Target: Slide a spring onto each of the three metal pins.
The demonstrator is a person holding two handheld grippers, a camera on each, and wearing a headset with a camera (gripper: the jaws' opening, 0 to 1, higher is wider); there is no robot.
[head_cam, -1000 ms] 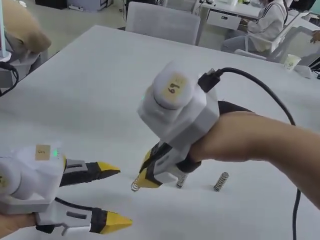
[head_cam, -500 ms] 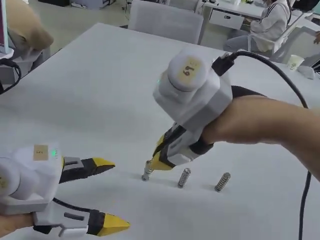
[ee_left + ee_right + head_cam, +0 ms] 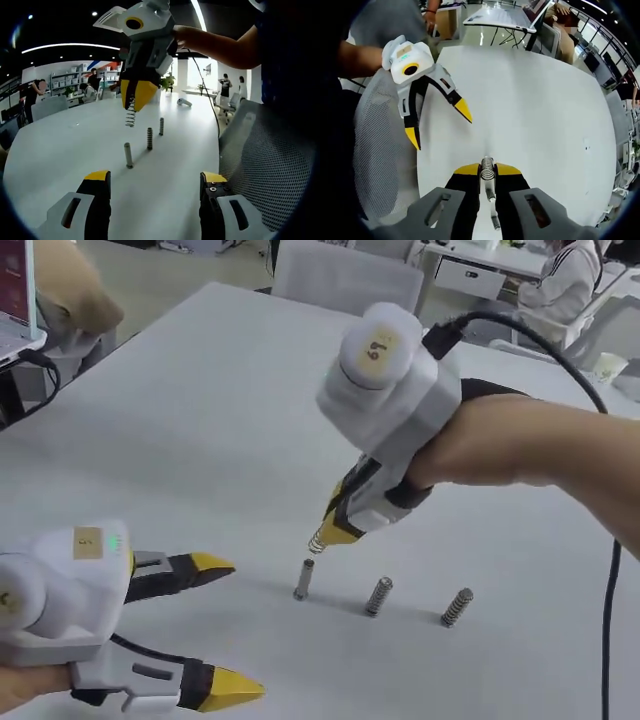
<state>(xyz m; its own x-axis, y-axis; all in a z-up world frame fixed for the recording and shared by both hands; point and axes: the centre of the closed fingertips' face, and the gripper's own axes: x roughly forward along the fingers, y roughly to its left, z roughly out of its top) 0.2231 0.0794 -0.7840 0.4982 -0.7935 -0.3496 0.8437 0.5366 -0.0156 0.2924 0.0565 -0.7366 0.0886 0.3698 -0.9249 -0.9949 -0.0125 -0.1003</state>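
**Right gripper (image 3: 335, 533) lifted off the table, spring (image 3: 317, 538) in its jaws**

Your right gripper has risen since half a second ago, when its tips sat low beside the bare pin (image 3: 303, 580). Its jaws are pinched almost closed on the top of the spring, which hangs just above that pin at lower centre of the head view. To its right stand the middle pin (image 3: 378, 596) and the last pin (image 3: 457, 607), each wearing a spring. At lower left your left gripper (image 3: 232, 628) is spread wide, holding nothing, over the white table (image 3: 200, 420)
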